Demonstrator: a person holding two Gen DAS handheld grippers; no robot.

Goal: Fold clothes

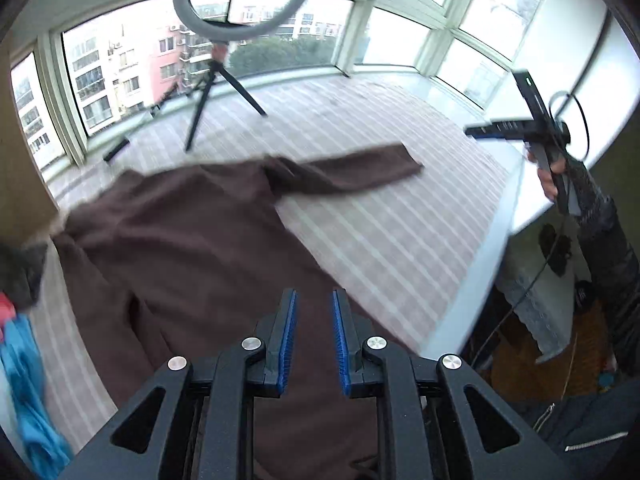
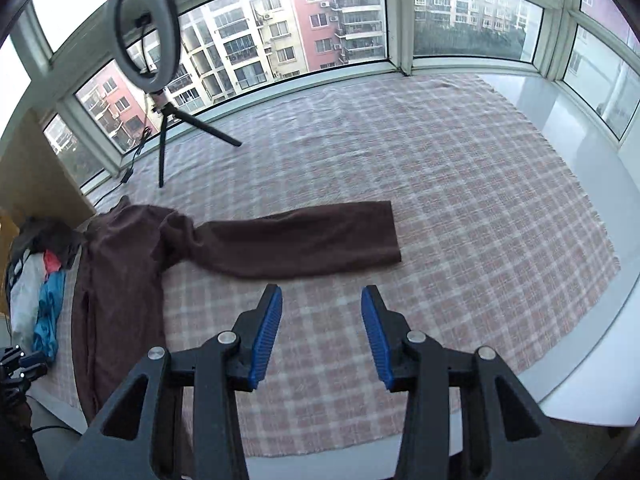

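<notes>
The brown sweater [image 2: 132,256] lay spread on the checked blanket [image 2: 440,200], one sleeve stretched out; the left hand-held gripper [image 1: 314,336] hovered narrow and empty above it; the right hand-held gripper [image 2: 322,334] gaped wider, holding nothing.

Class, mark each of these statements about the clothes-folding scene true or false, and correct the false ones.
1. The brown garment lies on a checked blanket. True.
2. The right gripper is clamped on a sleeve. False: its jaws stand apart with nothing between them.
3. One sleeve is stretched out flat across the blanket. True.
4. The ring light hangs from the ceiling. False: it stands on a tripod by the window.
5. The left gripper holds a blue cloth. False: nothing lies between its pads.
</notes>
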